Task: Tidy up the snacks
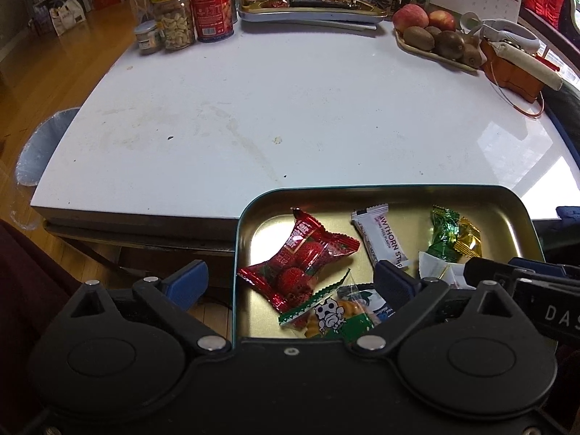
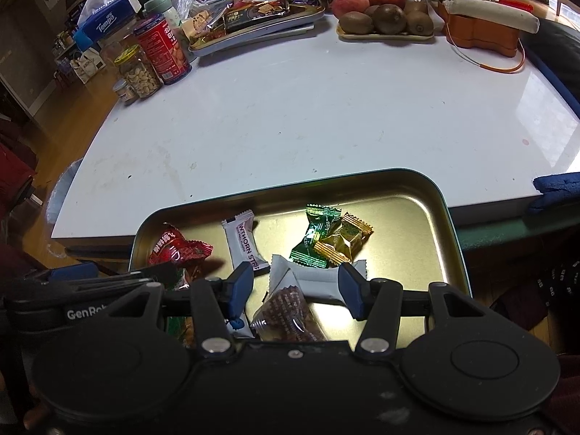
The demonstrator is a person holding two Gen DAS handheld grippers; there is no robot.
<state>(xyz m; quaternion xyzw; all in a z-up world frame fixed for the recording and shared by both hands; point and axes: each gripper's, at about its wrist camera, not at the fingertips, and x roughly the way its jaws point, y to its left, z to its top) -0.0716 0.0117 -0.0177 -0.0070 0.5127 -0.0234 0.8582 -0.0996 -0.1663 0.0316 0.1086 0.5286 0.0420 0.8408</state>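
While the tin tray (image 2: 449, 224) hangs off the near edge of the white bench (image 2: 308, 108), every loose snack already lies inside it — so the coming move turns on what sits between which jaws. The left gripper (image 1: 290, 282) stands at its widest with nothing pinched; its left finger is outside the tray wall, its right finger over the tray floor, and the red lychee packet (image 1: 301, 257) lies just ahead, long axis running diagonally from near-left to far-right. The right gripper (image 2: 295, 290) is about half open, straddling a grey-white wrapper (image 2: 311, 275) and a clear-wrapped brown sweet (image 2: 290, 311); whether its pads press either I cannot tell. The left is nearer the red packet, the right nearer the green candy (image 2: 319, 232) and gold candy (image 2: 344, 243).

Legible writing: "HAWTHORN STRIP", partly cut, on the white bar (image 2: 244, 246); "Tempo" on the blue tissue pack (image 2: 105, 11); "GenRo…" on the left gripper's body in the right wrist view.
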